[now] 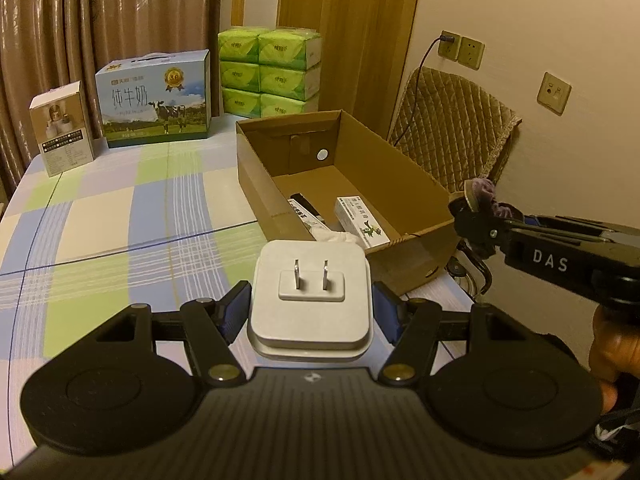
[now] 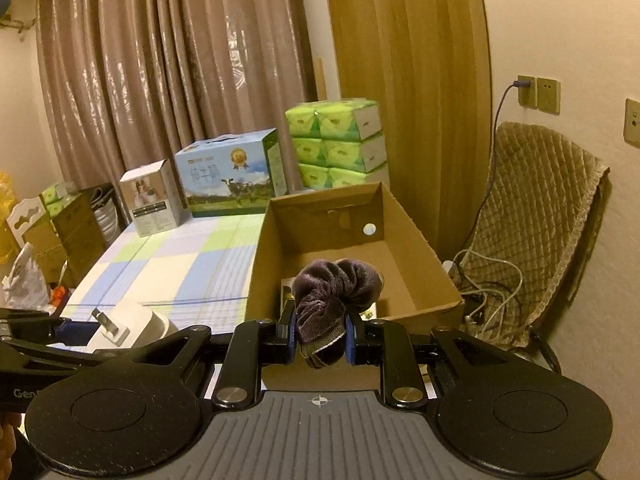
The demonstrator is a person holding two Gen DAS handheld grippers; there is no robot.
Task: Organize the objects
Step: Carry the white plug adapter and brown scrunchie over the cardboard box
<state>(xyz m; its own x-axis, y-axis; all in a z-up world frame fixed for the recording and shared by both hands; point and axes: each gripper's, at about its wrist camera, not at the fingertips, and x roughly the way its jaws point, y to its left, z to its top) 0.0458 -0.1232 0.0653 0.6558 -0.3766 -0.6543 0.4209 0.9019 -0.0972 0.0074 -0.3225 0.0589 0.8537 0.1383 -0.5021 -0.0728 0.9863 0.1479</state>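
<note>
Box (image 1: 404, 176) contents half hidden behind charger (image 1: 310, 300)

Brown curtains (image 2: 168, 80) behind the checked tabletop (image 1: 120, 216); wooden door (image 2: 404, 80); cream wall (image 1: 540, 20) with sockets (image 1: 462, 49); quilted chair (image 2: 532, 216) at right edge; warm dim light

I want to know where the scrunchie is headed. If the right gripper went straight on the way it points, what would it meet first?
Probably the cardboard box: the right gripper, shut on the purple scrunchie, points down over its near wall toward the floor inside. Depth is hard to judge.
</note>
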